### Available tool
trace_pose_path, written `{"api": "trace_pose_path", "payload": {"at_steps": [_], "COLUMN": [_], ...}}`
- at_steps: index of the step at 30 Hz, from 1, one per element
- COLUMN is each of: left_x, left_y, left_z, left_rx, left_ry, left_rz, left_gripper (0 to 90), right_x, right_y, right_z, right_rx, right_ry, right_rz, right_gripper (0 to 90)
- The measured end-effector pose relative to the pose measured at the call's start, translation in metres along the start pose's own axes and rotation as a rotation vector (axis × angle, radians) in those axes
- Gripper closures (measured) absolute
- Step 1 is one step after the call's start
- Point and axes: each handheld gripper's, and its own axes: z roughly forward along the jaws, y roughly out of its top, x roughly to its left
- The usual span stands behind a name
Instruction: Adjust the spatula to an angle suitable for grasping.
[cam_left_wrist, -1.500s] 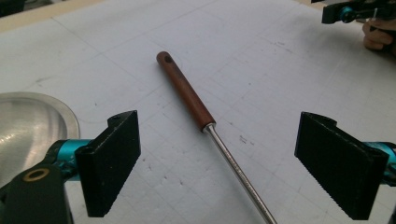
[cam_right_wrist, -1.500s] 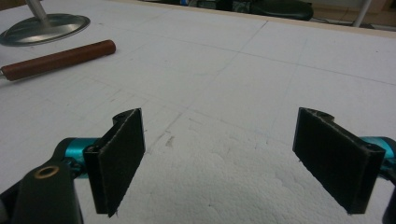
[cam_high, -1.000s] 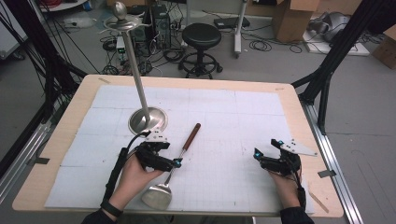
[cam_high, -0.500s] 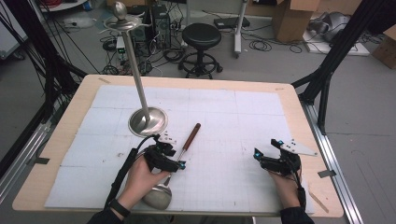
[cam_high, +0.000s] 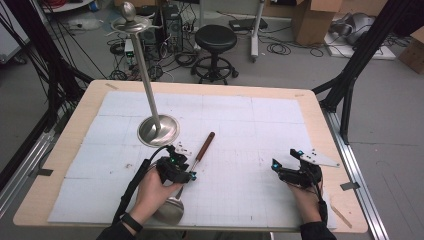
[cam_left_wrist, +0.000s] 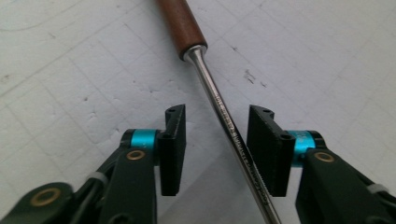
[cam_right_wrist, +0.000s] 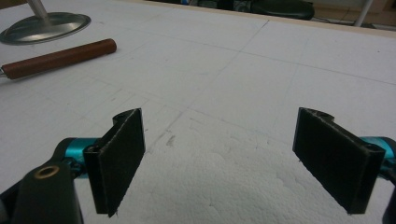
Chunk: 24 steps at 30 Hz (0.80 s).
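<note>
Left gripper (cam_high: 176, 169) sits over the thin metal shaft of a ladle (cam_left_wrist: 223, 120), its jaws on either side of that shaft and just closing in; in the left gripper view a gap shows on the left side, while the shaft runs close along the right pad, so the pads do not yet clamp it. Largest in the scene is the wooden table (cam_high: 75, 120) under a white gridded sheet (cam_high: 240, 120). On the sheet stands a tall metal stand (cam_high: 158, 130) with a round base, just beyond the left gripper. The ladle lies flat on the sheet, its brown wooden handle (cam_high: 206, 142) pointing away from the person and its shiny bowl (cam_high: 169, 212) near the table's front edge, beside the left hand (cam_high: 150, 192). Well apart to the right, the right gripper (cam_high: 295, 172) rests low over bare sheet with its jaws spread wide and nothing between them.
</note>
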Motion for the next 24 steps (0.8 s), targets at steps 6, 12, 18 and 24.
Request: {"api": "trace_pose_path", "payload": {"at_steps": [6,12,18,24], "left_x": [-0.0092,-0.0069,-0.0061,-0.0038], "left_y": [0.0034,0.0038,0.0041,0.0052], "left_z": [0.0026,0.0024,0.0025,0.0026], "left_rx": [0.017,0.020,0.021,0.025], "left_ry": [0.047,0.041,0.038,0.041], "left_rz": [0.044,0.032,0.028,0.026], "left_gripper": [65.0,70.4,70.8,77.7], "right_x": [0.0001,-0.0001,0.0001,-0.0002], "right_y": [0.0000,0.0000,0.0000,0.0000], "right_z": [-0.0001,0.0001,0.0000,0.0001], "right_rx": [0.000,-0.001,0.002,0.000], "right_ry": [-0.001,-0.001,0.000,-0.002], "right_rz": [-0.004,-0.007,-0.006,-0.009], "right_gripper": [16.2,16.2,16.2,16.2]}}
